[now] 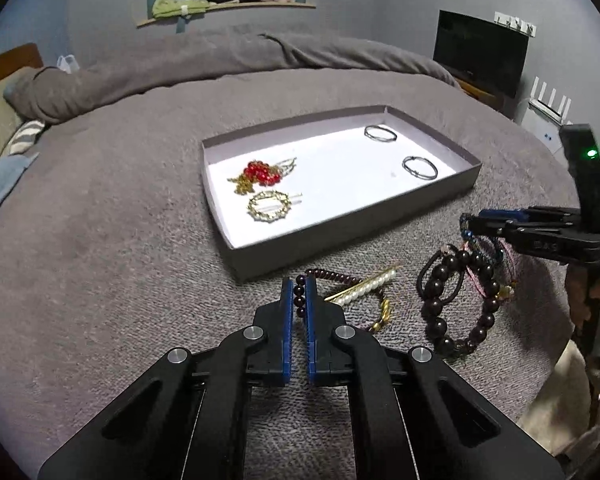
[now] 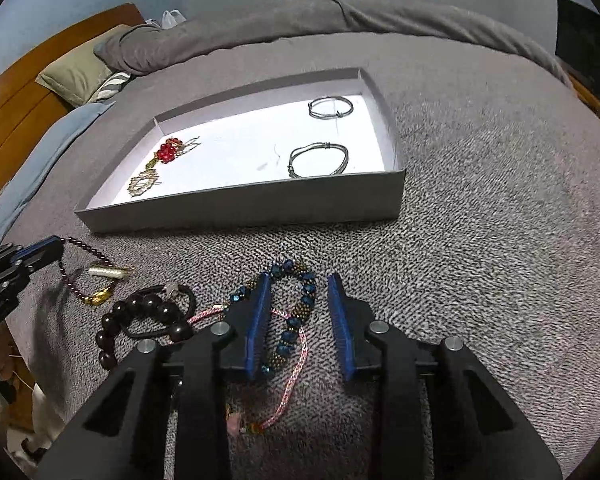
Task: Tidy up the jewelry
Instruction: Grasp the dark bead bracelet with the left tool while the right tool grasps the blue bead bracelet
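My left tool (image 1: pixel 299 292) is pinched shut on the small-bead bracelet (image 1: pixel 332 274), which lies on the bed (image 1: pixel 100 240) just in front of the tray (image 1: pixel 340 236), beside the pearl pin (image 1: pixel 366 289). To its right sits the big-bead bracelet (image 2: pixel 148 312). Farther right, my right tool (image 2: pixel 300 280) stands open over the blue bracelet (image 2: pixel 296 312), its left finger (image 2: pixel 258 320) touching the beads.
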